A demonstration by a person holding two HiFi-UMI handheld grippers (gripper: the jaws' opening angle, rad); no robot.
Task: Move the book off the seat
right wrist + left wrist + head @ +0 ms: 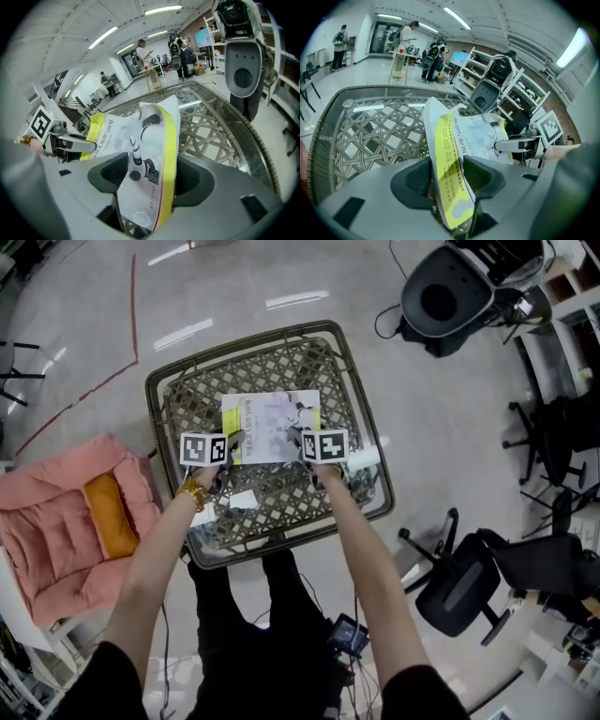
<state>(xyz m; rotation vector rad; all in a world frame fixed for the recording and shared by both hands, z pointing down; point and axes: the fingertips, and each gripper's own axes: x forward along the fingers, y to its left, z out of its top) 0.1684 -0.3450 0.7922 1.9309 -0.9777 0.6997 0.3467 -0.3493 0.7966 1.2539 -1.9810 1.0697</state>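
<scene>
Rattan lattice under a glass top forms the square counter, and the white book with its yellow strip is spread over its middle, well apart from the pink cushioned seat at the left. Both bare forearms reach forward and down from the person's body, converging slightly, with the left gripper at the book's left edge, the right gripper at its right edge, and the marker cubes facing up. Each gripper's jaws stand apart with an edge of the thin book curling up between them, the pads not pressing on it.
</scene>
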